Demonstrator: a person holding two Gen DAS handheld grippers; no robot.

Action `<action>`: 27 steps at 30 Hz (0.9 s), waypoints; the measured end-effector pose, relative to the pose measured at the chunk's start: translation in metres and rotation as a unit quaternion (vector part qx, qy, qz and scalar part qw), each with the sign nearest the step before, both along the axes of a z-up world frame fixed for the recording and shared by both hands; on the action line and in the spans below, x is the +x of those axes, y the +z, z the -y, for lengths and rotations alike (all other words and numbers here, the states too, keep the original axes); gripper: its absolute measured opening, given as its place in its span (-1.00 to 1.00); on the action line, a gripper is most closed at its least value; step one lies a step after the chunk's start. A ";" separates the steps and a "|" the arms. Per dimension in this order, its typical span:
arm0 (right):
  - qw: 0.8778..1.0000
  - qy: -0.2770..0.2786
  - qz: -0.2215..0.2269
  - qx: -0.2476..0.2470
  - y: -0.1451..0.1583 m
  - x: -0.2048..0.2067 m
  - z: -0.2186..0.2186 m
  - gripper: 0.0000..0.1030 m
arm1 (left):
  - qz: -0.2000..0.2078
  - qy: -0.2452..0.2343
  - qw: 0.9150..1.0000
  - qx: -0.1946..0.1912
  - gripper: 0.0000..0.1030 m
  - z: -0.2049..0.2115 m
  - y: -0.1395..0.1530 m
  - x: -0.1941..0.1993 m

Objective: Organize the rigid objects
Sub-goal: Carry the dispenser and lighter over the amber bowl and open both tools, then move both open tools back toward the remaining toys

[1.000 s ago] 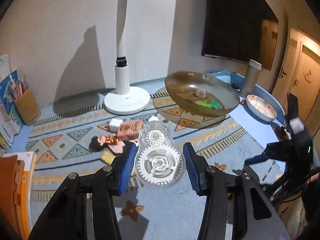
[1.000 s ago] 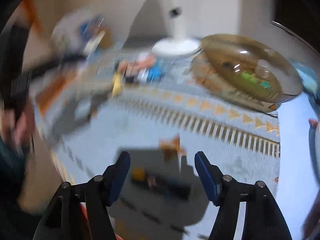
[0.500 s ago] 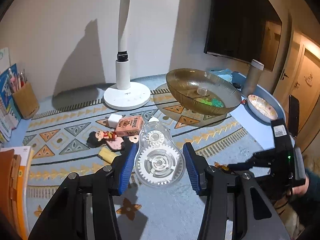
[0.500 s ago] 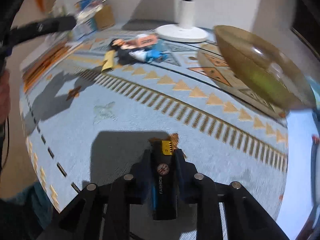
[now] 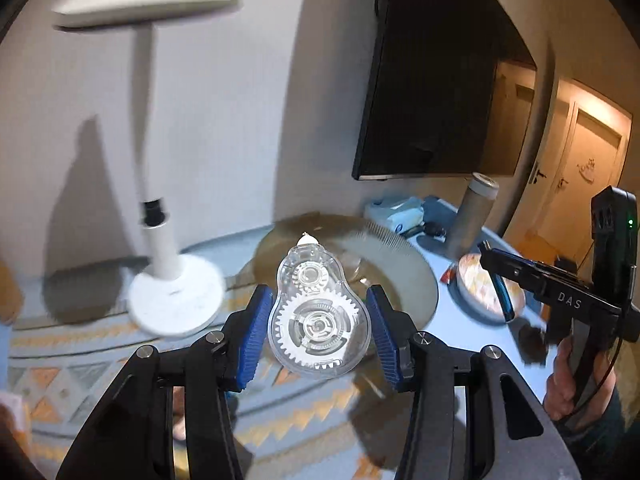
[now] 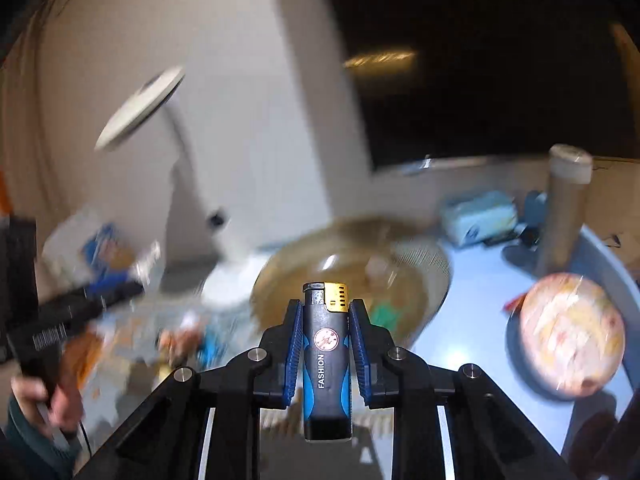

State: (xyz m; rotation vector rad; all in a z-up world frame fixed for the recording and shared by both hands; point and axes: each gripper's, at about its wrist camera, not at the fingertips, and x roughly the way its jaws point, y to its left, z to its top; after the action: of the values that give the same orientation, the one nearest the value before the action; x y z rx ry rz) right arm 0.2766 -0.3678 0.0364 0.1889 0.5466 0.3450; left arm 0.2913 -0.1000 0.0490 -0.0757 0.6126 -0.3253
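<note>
A clear correction-tape dispenser (image 5: 316, 344) with white gears hangs in the air between the blue pads of my left gripper (image 5: 319, 306), which is shut on it. Behind it lies the amber glass bowl (image 5: 404, 268), blurred. My right gripper (image 6: 326, 312) is shut on a black and blue lighter (image 6: 326, 364) with a gold top, held upright in front of the same bowl (image 6: 424, 276). In the left wrist view the right gripper (image 5: 502, 296) shows at the right edge, in a person's hand. At the far left of the right wrist view the left gripper (image 6: 80, 308) is a dark blur.
A white desk lamp (image 5: 176, 296) stands left of the bowl. A small patterned dish (image 6: 572, 336) and a grey cylinder bottle (image 6: 566, 208) sit on the blue table at the right. Small toys (image 6: 184, 340) lie on the patterned mat. A dark screen hangs on the wall.
The right gripper closed on the lighter on the mat and lifted it toward the bowl. The left gripper rose and moved closer to the bowl, still holding the tape dispenser.
</note>
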 end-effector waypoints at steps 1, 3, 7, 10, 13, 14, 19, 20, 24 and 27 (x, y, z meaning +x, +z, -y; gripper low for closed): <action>1.000 -0.010 0.001 0.000 0.000 0.013 0.003 -0.56 | -0.014 -0.003 1.000 -0.006 -0.11 0.007 -0.008 0.017; 0.999 -0.026 -0.021 0.001 -0.007 0.039 0.008 -0.56 | -0.034 -0.005 0.999 -0.009 -0.11 0.019 -0.024 0.040; 0.996 -0.044 -0.076 -0.014 -0.036 0.080 0.007 -0.56 | -0.072 -0.016 0.997 -0.007 -0.11 0.041 -0.061 0.076; 0.991 -0.070 -0.101 -0.042 -0.054 0.102 0.007 -0.56 | -0.088 -0.034 0.995 -0.007 -0.10 0.052 -0.074 0.090; 0.990 -0.077 -0.102 -0.061 -0.058 0.117 0.010 -0.14 | -0.080 -0.032 0.996 0.000 0.54 0.057 -0.071 0.096; 0.990 -0.082 -0.094 -0.060 -0.056 0.116 0.014 0.05 | -0.070 -0.030 0.997 -0.002 0.55 0.055 -0.066 0.093; 0.994 -0.080 -0.049 -0.051 -0.031 0.085 0.018 0.06 | -0.039 -0.027 0.998 -0.030 0.55 0.020 -0.032 0.058; 0.995 -0.078 -0.045 -0.049 -0.026 0.078 0.016 0.07 | -0.030 -0.023 0.999 -0.032 0.55 0.012 -0.024 0.049; 0.998 -0.047 -0.030 -0.041 -0.009 0.051 0.002 0.19 | 0.009 -0.005 1.000 -0.026 0.55 -0.022 0.006 0.000; 0.999 -0.018 -0.016 -0.046 0.008 0.026 -0.021 0.20 | 0.038 0.014 0.999 -0.021 0.55 -0.048 0.028 -0.038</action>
State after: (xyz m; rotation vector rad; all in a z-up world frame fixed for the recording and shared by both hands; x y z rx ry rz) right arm 0.3029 -0.3466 0.0441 0.1150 0.5885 0.2815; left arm 0.2534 -0.0522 0.0767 -0.1128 0.5298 -0.3124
